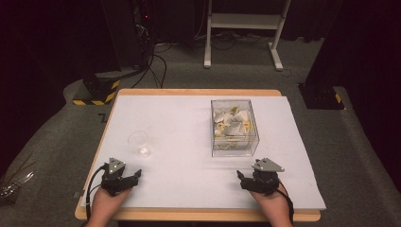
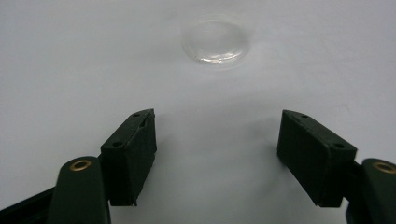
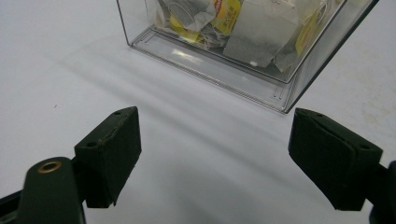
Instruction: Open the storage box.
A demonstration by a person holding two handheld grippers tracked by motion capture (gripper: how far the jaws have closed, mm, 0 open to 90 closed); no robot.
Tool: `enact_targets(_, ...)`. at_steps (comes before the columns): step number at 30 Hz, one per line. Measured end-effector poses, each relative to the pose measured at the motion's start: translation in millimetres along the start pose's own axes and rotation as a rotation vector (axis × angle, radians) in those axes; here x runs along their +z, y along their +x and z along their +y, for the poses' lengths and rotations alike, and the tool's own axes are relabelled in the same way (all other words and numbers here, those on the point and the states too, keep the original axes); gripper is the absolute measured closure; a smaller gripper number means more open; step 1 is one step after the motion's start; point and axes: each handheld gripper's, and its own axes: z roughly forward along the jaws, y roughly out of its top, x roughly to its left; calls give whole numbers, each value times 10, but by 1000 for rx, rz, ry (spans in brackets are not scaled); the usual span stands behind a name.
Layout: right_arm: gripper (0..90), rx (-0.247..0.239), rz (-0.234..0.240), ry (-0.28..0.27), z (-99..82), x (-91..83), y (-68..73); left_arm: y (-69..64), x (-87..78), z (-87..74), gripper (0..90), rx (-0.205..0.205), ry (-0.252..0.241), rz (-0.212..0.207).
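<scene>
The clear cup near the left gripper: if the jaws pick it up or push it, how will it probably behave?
The clear cup looks thin-walled and empty, so it is probably light and may slide or tip when pushed. Its smooth round wall could slip between flat jaws, and a hard squeeze might deform it. The left gripper is open wide, apart from the cup.

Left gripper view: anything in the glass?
No, the clear glass ahead of the open left gripper looks empty, with the white table showing through its bottom.
</scene>
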Motion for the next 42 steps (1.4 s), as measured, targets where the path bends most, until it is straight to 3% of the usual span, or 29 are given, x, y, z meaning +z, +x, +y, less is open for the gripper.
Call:
enact_targets(8,196,12,5,-12,27,5,71,-4,0,0,284,0,0,2)
enact_targets(24,186,69,-87,-43,212,121,233,8,0,4,284,10,1,1)
enact_targets(42,187,92,-111,-67,391,149,252,3,0,2,284,4,1,-1)
